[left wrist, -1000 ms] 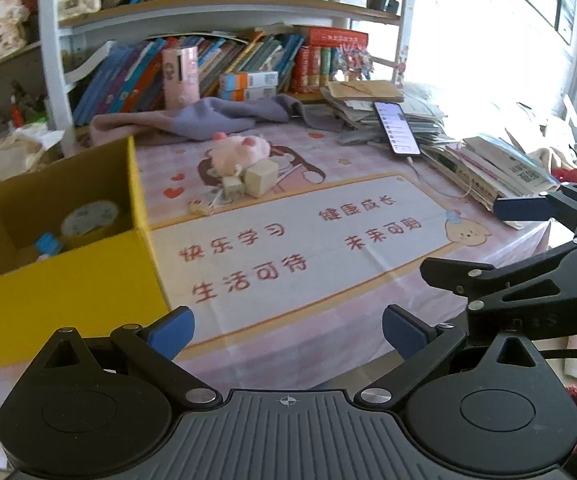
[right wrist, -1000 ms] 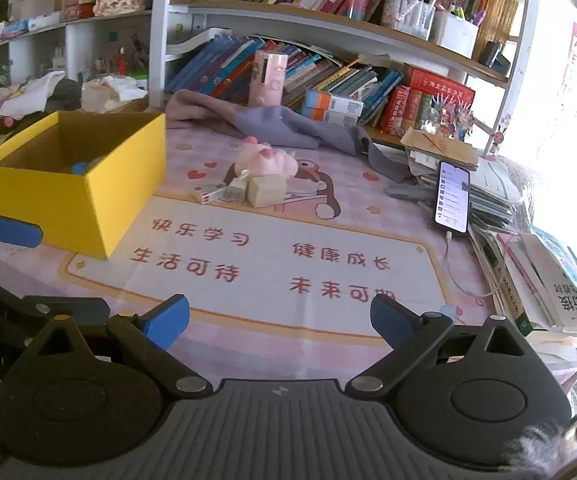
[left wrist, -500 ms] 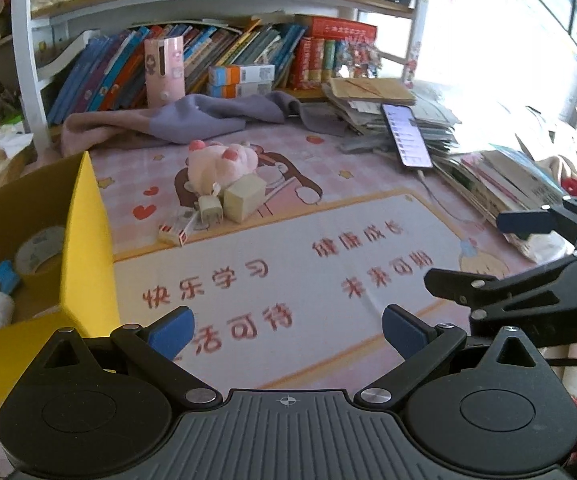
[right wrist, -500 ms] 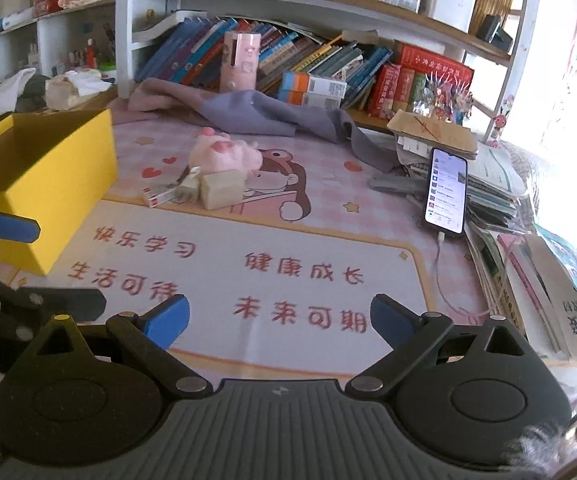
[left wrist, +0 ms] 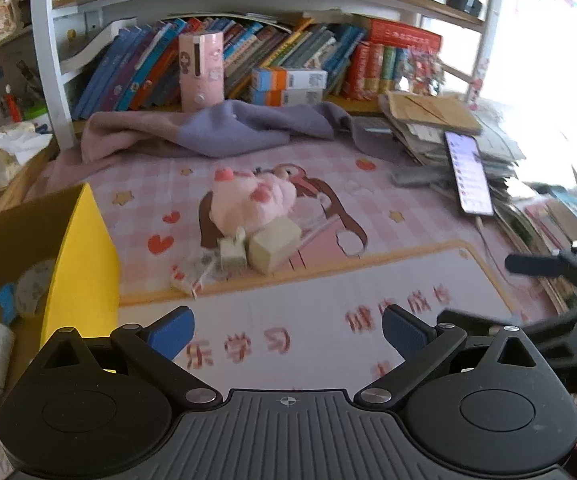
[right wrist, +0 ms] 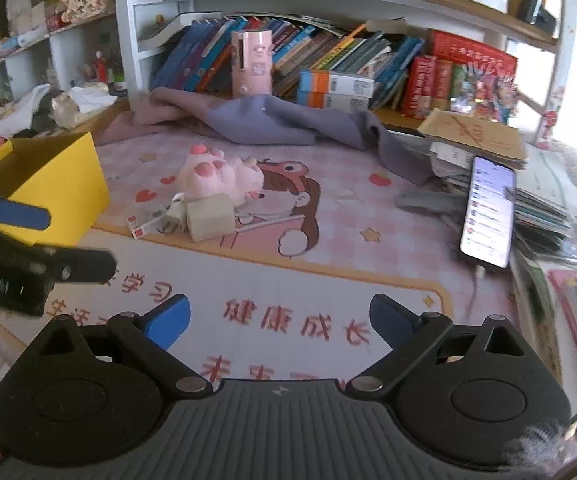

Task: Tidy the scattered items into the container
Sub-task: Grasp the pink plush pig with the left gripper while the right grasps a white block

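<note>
Four loose things wait mid-surface, and both my claws hang empty.

The pink plush toy, beige block, small white plug and flat little packet huddle touching, toward the far edge; the yellow box sits at the left edge. The plush looks soft and light, so I'd pinch its bulk; the block seems stiff, best taken across flat sides. My left claw and right claw gape wide, touching nothing.
</note>
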